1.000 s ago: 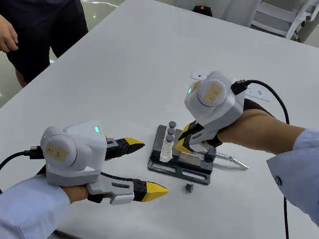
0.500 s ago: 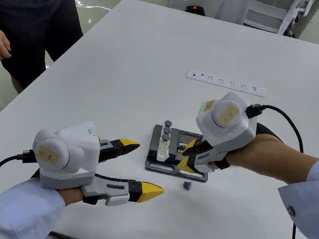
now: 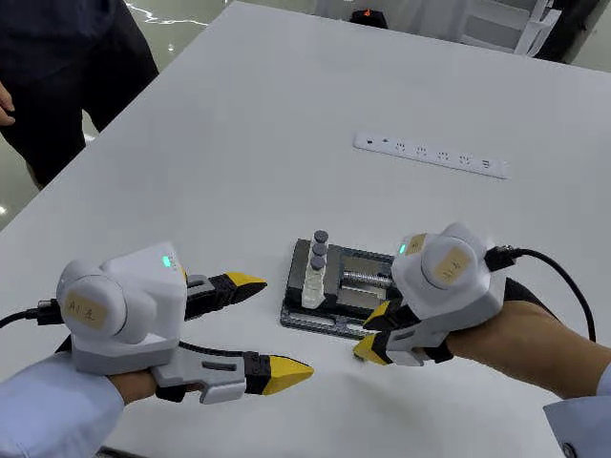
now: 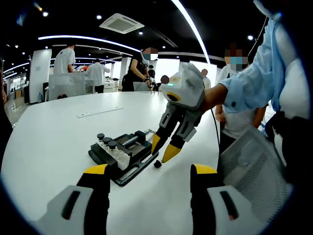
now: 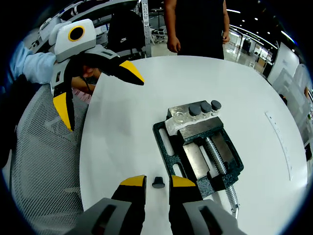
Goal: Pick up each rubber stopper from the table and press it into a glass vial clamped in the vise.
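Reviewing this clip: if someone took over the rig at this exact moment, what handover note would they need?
Left gripper: open, holding nothing, held off to the side of the vise.
Right gripper: open, jaws either side of the loose stopper on the table in front of the vise; not yet gripped.
Done: three vials in the vise carry stoppers.
Left: the end vial is open. Close on the stopper, lift it and press it in.
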The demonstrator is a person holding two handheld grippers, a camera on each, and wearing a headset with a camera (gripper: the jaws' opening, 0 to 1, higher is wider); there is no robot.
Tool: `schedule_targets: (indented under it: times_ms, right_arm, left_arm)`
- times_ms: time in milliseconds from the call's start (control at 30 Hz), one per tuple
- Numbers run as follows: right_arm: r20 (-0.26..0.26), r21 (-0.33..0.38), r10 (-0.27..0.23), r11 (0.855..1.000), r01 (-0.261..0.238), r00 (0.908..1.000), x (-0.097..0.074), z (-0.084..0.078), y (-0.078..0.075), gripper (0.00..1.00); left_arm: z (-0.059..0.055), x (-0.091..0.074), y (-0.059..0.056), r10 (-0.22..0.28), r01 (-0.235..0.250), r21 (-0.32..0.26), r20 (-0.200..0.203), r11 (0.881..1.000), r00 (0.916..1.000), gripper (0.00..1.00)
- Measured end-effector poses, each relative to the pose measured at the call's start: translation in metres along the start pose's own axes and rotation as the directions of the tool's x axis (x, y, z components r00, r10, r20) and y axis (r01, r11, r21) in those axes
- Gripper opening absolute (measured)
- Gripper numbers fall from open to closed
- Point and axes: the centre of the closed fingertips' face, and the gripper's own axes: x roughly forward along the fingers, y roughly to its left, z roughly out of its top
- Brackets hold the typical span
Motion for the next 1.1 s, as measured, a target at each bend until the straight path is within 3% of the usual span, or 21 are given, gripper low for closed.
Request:
schedule_targets:
  times_ms: [467,1100]
  right_arm:
    - [0.025,0.03,-0.029,0.999,0.028,0.9993,0.009,-0.016,-0.001,0.13]
    - [0.043,0.001,-0.047,0.999,0.047,0.998,0.014,-0.015,-0.001,0.08]
  left_arm:
    - [-0.003,-0.002,-0.005,0.003,-0.003,0.002,-0.026,1.0,0.9997,0.63]
    - [-0.005,-0.001,-0.006,-0.001,0.001,-0.001,-0.035,1.0,0.9994,0.61]
